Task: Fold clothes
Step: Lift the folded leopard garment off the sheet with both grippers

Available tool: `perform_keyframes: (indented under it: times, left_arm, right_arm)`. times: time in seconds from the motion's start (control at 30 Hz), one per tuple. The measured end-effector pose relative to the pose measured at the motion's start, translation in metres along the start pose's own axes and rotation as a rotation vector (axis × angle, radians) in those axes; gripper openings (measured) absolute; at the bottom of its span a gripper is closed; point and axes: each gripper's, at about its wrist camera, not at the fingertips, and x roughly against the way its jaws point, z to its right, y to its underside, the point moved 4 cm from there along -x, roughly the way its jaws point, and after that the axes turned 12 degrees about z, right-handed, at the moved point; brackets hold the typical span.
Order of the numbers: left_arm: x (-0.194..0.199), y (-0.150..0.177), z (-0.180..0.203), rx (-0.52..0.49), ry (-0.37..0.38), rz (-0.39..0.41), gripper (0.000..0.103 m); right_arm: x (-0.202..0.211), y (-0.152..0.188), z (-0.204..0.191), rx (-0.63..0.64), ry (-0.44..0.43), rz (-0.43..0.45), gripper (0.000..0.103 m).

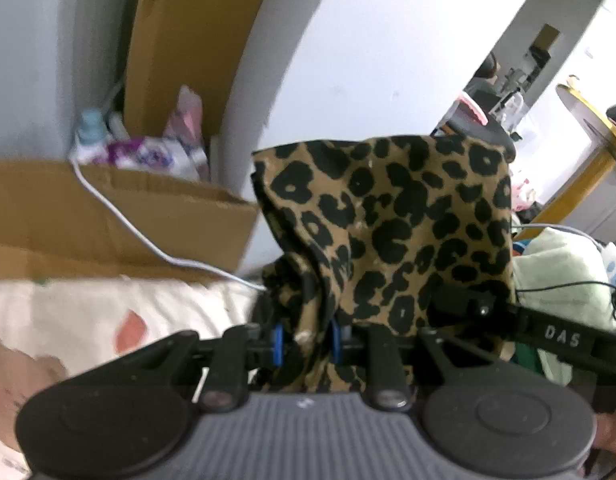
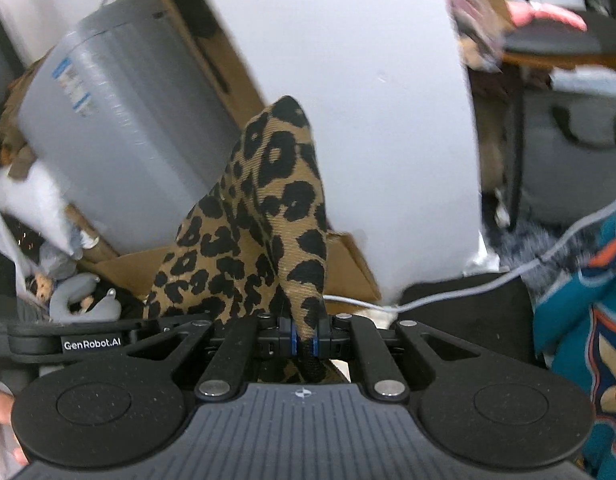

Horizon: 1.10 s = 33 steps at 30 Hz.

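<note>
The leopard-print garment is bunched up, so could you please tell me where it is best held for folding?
Hold the leopard-print garment at its edges, one in each gripper. The left gripper and right gripper are each shut on a gathered edge, and the cloth rises in loose folds beyond them. Come in edge-on from the open side and spread it flat.

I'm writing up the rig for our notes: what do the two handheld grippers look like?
Both are matte black. The left gripper and right gripper each have a ribbed grey body, two round black discs, slanted linkage bars with silver pins, and blue-edged fingertip pads. White lettering reads "DAS" in the left view and "GenRobot.AI" in the right.
</note>
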Motion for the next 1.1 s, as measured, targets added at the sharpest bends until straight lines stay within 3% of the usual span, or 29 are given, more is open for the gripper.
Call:
perform_keyframes:
  times: [0.3, 0.53, 0.67, 1.1]
  left_arm:
    - [-0.068, 0.055, 0.008, 0.047, -0.007, -0.101, 0.023]
    - [-0.11, 0.084, 0.012, 0.071, 0.048, -0.171, 0.023]
    - [-0.141, 0.094, 0.007, 0.063, 0.1, -0.208, 0.023]
    - [-0.231, 0.094, -0.014, 0.051, 0.119, -0.219, 0.023]
  right_arm:
    - [-0.033, 0.038, 0.069, -0.041, 0.085, -0.07, 0.006]
    - [-0.046, 0.063, 0.115, -0.048, 0.133, -0.102, 0.006]
    - [-0.062, 0.074, 0.14, -0.05, 0.179, -0.105, 0.006]
    - [-0.14, 0.083, 0.197, -0.072, 0.185, -0.131, 0.006]
